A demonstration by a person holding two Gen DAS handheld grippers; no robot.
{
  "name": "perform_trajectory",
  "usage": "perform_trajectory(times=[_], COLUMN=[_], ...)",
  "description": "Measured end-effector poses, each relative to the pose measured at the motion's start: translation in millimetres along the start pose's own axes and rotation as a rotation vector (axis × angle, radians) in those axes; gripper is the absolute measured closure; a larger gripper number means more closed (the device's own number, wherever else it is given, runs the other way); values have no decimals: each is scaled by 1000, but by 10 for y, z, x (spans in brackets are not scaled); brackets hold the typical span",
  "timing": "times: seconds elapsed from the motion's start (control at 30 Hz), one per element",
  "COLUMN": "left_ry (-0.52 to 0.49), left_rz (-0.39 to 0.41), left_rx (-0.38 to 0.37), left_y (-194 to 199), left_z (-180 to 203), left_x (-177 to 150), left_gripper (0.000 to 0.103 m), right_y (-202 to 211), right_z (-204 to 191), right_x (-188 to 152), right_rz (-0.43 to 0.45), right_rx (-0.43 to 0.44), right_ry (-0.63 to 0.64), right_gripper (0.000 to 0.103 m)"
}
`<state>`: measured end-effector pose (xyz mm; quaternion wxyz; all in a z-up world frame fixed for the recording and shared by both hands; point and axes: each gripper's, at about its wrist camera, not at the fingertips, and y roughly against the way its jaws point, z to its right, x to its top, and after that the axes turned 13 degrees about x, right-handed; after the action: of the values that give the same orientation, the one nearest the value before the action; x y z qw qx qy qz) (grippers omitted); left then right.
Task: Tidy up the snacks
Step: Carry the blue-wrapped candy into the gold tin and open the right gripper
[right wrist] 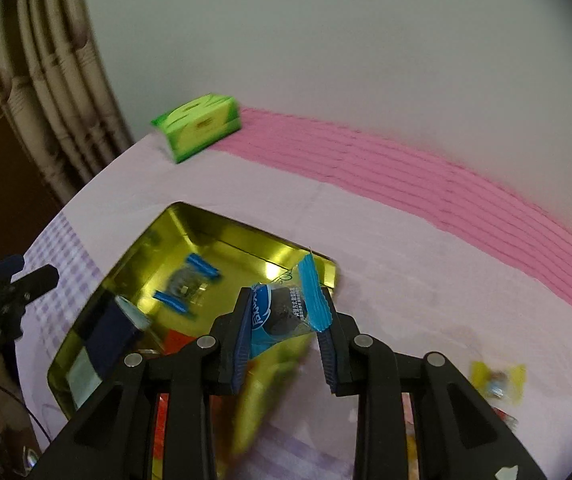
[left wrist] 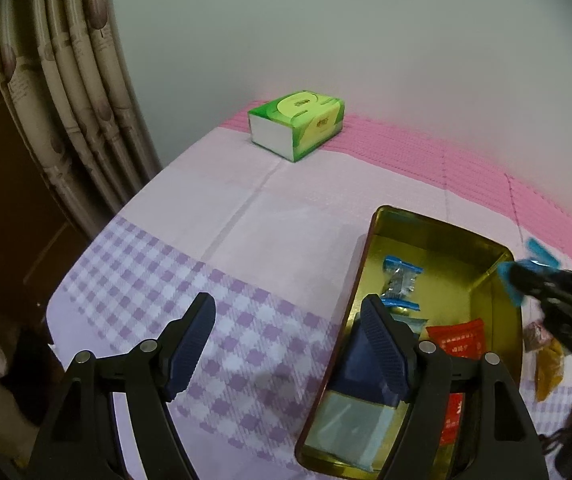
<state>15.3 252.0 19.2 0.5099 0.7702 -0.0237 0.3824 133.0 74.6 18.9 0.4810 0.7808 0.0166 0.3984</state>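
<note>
A gold tin box (left wrist: 482, 276) (right wrist: 221, 236) sits open on the table. Inside lie a blue-ended clear candy (left wrist: 400, 282) (right wrist: 185, 284), a red packet (left wrist: 460, 338) and a dark blue and pale packet (left wrist: 356, 396) (right wrist: 105, 340). My right gripper (right wrist: 286, 320) is shut on a blue-ended cookie packet (right wrist: 286, 312) above the tin's right edge; it also shows in the left wrist view (left wrist: 526, 276). My left gripper (left wrist: 290, 344) is open and empty, with its right finger over the tin's left rim.
A green tissue box (left wrist: 296, 122) (right wrist: 197, 126) stands at the back of the table. A yellow wrapped candy (right wrist: 498, 380) and an orange packet (left wrist: 548, 372) lie on the cloth right of the tin. Curtains (left wrist: 73, 92) hang at the left.
</note>
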Motion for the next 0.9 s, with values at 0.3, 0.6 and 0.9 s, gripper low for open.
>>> perform_trajectory(times=[0.3,0.6,0.9], left_ry=[-3,-21,-23], left_rz=[-20,-26,-28], left_rx=[-14,-16,-13], left_y=[-54,-66,-53], left_z=[9,58,69], left_x=[8,-9,-17], left_gripper=[27,27,27], right_y=[-448,-489,-447], right_z=[-179,-177,-196], right_x=[-8,-165,-245], right_rz=[-113,-187,-189], right_rx=[21,19,22], right_ry=[33,25,6], right_gripper=[76,75,74])
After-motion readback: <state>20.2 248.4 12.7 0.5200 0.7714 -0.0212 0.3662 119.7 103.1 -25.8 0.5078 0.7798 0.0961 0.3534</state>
